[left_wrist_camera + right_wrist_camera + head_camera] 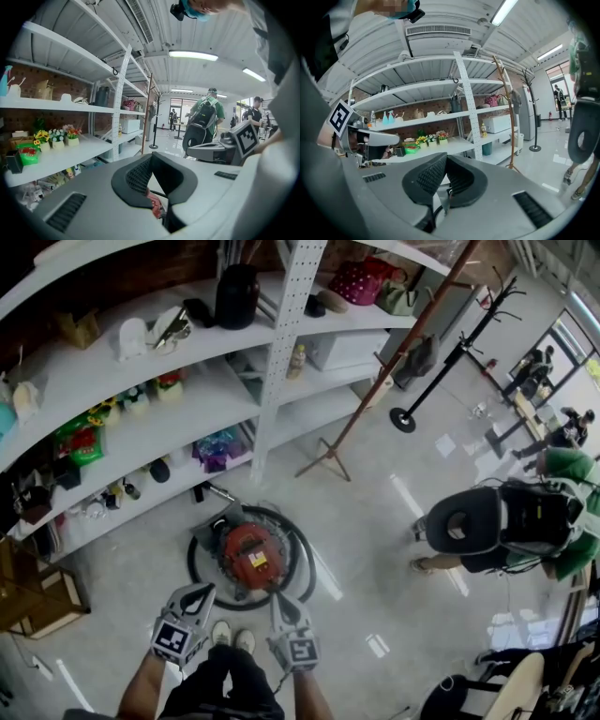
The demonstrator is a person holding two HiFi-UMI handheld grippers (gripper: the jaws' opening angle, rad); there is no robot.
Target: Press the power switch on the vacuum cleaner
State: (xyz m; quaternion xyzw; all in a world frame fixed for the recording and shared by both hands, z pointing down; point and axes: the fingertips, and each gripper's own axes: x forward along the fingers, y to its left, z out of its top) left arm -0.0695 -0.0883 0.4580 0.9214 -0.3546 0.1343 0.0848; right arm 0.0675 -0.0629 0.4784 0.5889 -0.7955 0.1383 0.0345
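Head view: red vacuum cleaner (pixel 251 557) is sitting on the glossy floor (pixel 375 484) right in front of the person's shoes (pixel 232 638), just off the bottom of the white shelving (pixel 281 334). Black hose (pixel 305 563) is looping round it. Yellow label is showing on the red top; can't pick out the power switch itself.

L gripper (pixel 199 594) is hanging just above and near the vac's near-left edge, not touching it. L gripper view: pads (pixel 137 174) are meeting at the tips, so claw is closed w/ nothing in it; a bit of red vac body is showing through the slit lower down.

R gripper (pixel 281 604) is hanging beside it, over the near-right edge, also clear of the vac. R gripper view: pads (pixel 429 176) are closed tip to tip, nothing gripped.

Bkgd: another person w/ a black backpack (pixel 506 521) is standing well apart on the right. Coat stand (pixel 450 352) is standing past the shelving.
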